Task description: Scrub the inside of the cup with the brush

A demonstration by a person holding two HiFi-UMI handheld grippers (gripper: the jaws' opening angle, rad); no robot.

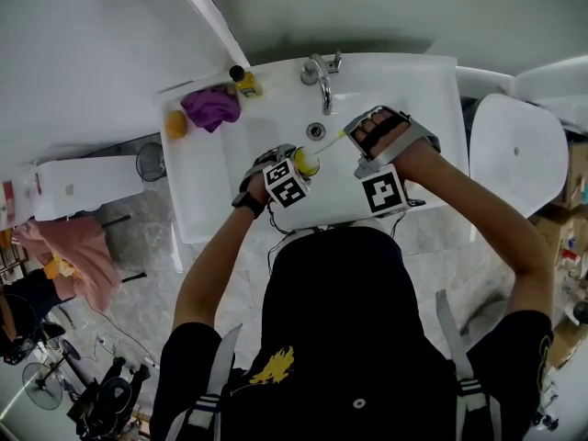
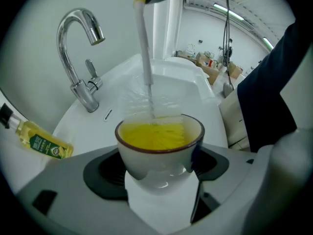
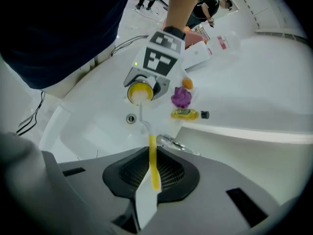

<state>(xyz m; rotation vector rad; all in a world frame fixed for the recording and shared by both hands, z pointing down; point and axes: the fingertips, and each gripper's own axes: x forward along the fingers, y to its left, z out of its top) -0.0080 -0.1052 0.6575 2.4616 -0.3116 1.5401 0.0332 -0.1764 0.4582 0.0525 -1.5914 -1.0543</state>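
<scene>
White cup (image 2: 159,146) clamped in left gripper (image 2: 159,173) jaws | right gripper (image 3: 152,182) jaws pinching brush (image 3: 153,163) handle | brush head inside cup

I'm counting one cup (image 2: 157,159), one brush (image 2: 144,43), one faucet (image 2: 84,96), one yellow bottle (image 2: 43,142), one purple cloth (image 1: 211,107), one sink (image 1: 432,108).

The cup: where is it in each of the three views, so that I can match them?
Head view: the cup is at centre, over the sink.
Left gripper view: low centre, brush inside.
Right gripper view: upper left of centre, seen small.
Shared landmark: the yellow bottle on the sink's top.
</scene>
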